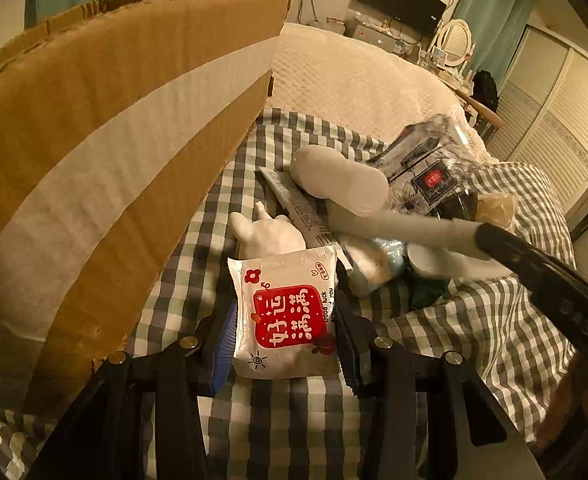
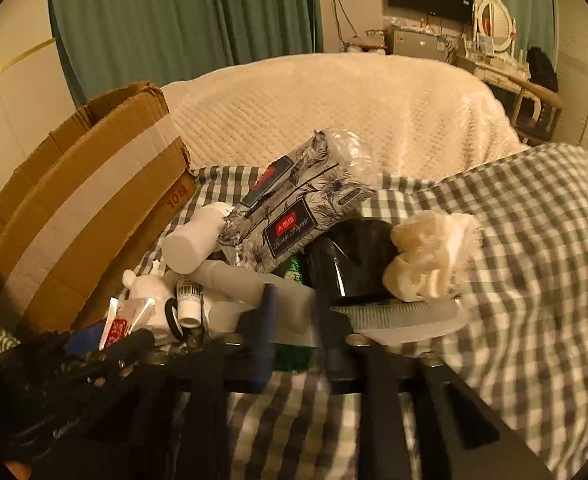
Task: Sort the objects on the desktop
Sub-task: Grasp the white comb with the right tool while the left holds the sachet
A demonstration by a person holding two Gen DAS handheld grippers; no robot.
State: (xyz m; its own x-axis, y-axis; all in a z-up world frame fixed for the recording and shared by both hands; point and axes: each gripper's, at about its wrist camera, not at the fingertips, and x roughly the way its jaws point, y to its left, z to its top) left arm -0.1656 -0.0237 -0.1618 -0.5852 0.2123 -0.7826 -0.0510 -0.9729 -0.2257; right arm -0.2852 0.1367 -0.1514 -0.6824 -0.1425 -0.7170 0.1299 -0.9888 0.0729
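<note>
**Q:** So, what is each gripper doing?

**A:** The left gripper [image 1: 286, 344] is clamped on a small white packet [image 1: 285, 312] with a red label, one blue pad on each side. The packet stands upright between the fingers, its long axis running away from the camera. It hangs just above a checked cloth [image 1: 474, 320], near a tall cardboard box [image 1: 114, 140] on the left.

**Q:** And the right one?

**A:** The right gripper [image 2: 292, 320] reaches into the pile from the right. Its fingers have closed around a pale, slender tube-like item [image 2: 254, 284] lying crosswise at the near edge of the heap. The view is blurred there, so I judge it gripped rather than see it plainly.

**Q:** Where is the rest?

**A:** Farther back lie a white bottle [image 2: 192, 240], a flowered tissue pack [image 2: 294, 216], a black container [image 2: 354, 260] and a cream cloth bundle [image 2: 426, 256]. A pale comb [image 2: 406, 316] lies just right of the right fingers.

**Q:** What does the coming move depend on?

**A:** Probably the box. It stands left of both grippers, and the left hand with the packet is much nearer to it.
</note>
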